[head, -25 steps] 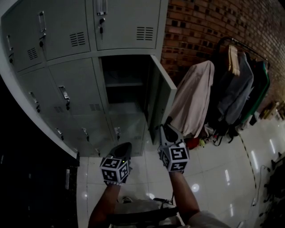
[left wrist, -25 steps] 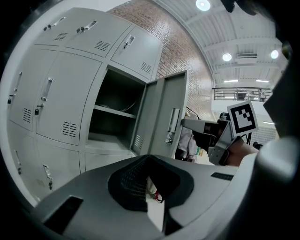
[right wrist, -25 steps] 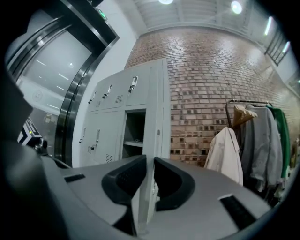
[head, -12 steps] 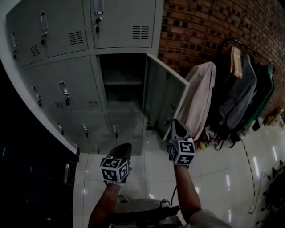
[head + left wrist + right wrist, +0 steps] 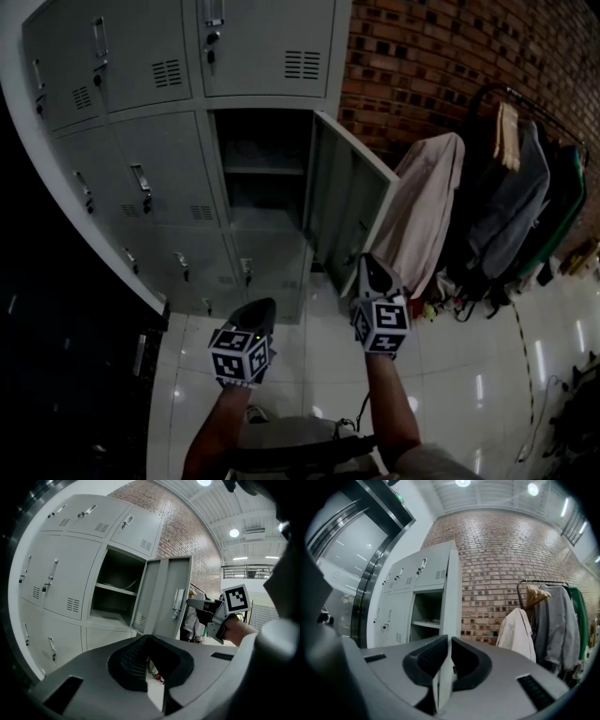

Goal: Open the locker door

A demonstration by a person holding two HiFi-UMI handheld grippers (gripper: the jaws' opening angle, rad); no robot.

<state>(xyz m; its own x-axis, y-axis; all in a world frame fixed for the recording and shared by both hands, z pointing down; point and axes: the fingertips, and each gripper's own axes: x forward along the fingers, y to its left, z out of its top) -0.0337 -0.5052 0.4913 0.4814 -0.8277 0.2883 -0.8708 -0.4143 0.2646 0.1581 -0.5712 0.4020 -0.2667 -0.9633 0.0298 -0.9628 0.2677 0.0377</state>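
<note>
We see a grey bank of lockers (image 5: 159,141) filling the upper left of the head view, with a brick wall (image 5: 422,66) at the upper right and a glossy white tiled floor (image 5: 450,375) across the bottom. At the right edge, a clothes rack (image 5: 525,187) carries dark jackets, and a pale coat (image 5: 427,206) hangs nearest the lockers.

One compartment (image 5: 262,216) in the middle of the frame stands open, with a shelf (image 5: 262,171) across it. Its locker door (image 5: 347,211) is swung out toward the lower right, well away from the frame and hinged on the right side of the opening.

The right hand-held gripper (image 5: 367,262) sits just right of centre at the door's free edge, just beside the latch (image 5: 178,601). In the right gripper view we see the thin edge of the door running up between its jaws, which grasp it. The jaws have just eased open a little with the door between them.

The left hand-held gripper (image 5: 265,305) hangs lower and to the left, above the floor and apart from the lockers. Its jaws are clenched together, with nothing between them.
</note>
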